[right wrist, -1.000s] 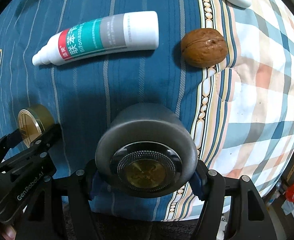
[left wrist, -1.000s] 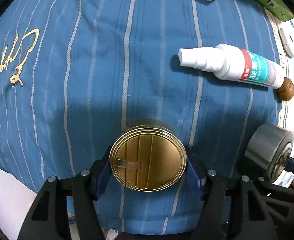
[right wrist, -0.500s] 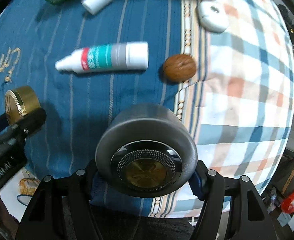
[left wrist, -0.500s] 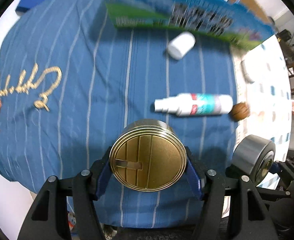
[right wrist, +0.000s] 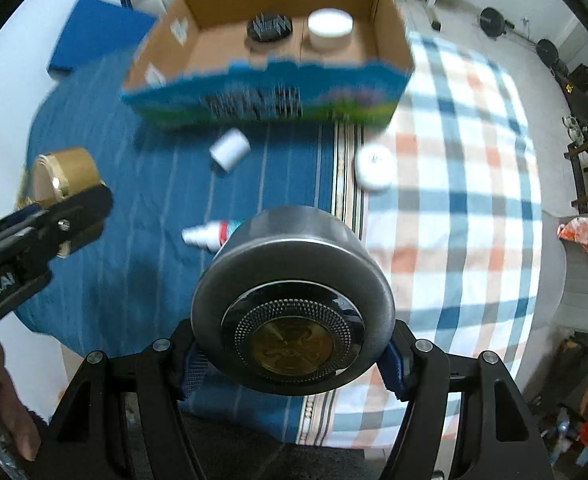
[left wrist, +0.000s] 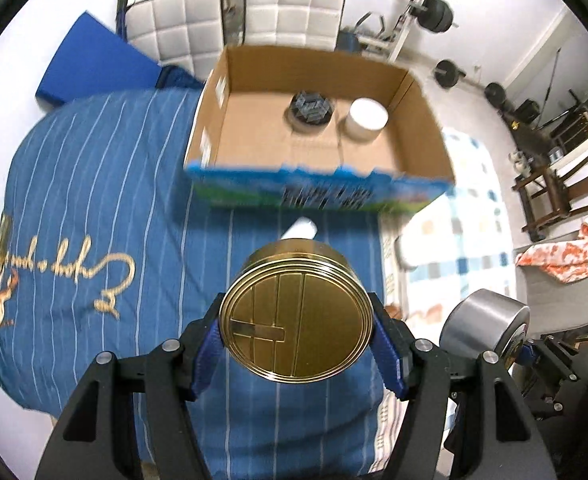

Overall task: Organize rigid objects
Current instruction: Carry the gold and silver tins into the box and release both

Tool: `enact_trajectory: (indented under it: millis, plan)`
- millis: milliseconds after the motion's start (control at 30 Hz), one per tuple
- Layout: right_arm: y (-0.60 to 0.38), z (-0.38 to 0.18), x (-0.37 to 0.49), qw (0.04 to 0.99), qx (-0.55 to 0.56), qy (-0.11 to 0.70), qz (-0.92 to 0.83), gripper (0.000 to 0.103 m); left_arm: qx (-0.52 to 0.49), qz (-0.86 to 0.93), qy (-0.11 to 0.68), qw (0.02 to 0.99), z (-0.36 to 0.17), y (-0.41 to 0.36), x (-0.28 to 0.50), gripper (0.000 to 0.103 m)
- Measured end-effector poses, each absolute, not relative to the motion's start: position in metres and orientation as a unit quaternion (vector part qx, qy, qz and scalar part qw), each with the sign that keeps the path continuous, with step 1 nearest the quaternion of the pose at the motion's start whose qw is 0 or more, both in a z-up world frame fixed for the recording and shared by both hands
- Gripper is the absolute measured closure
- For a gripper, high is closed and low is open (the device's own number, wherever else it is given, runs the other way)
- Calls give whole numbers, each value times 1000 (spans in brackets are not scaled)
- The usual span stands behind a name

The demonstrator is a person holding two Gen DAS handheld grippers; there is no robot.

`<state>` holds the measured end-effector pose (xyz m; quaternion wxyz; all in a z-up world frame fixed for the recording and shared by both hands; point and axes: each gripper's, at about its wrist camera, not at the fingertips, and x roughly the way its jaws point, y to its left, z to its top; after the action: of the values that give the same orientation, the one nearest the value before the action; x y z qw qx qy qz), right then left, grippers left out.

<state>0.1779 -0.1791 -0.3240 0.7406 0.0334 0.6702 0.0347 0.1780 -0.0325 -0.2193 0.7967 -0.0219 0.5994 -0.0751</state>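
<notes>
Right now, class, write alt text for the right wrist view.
The right gripper clamps a grey round tin above a blue striped cloth. Ahead sits an open cardboard box holding a white jar and a black object.

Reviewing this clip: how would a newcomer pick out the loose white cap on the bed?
Start at the cardboard box on the blue striped cover. Just in front of its printed wall lies the white cap, a short cylinder on its side. Unlike the spray bottle nearer the camera, it has no label or nozzle.
</notes>
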Motion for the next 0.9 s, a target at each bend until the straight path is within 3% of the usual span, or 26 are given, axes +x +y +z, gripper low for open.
enact_trajectory:
  millis: [267, 467, 700, 900]
  plan:
    - [-189, -263, 225, 787, 56, 612, 46, 32, -22, -100, 555, 826, -168, -45, 227, 40]
    - [-198, -249, 286, 800, 61, 595, 47, 32, -26, -106, 537, 836, -153, -53, 289, 40]
    - [-207, -285, 364, 780, 60, 622, 41, 32, -13, -90, 554, 827, -180, -55, 366, 40]
    - [-212, -343, 419, 746, 64, 662, 34, 32, -12, -71, 605, 793, -238, -48, 421, 40]
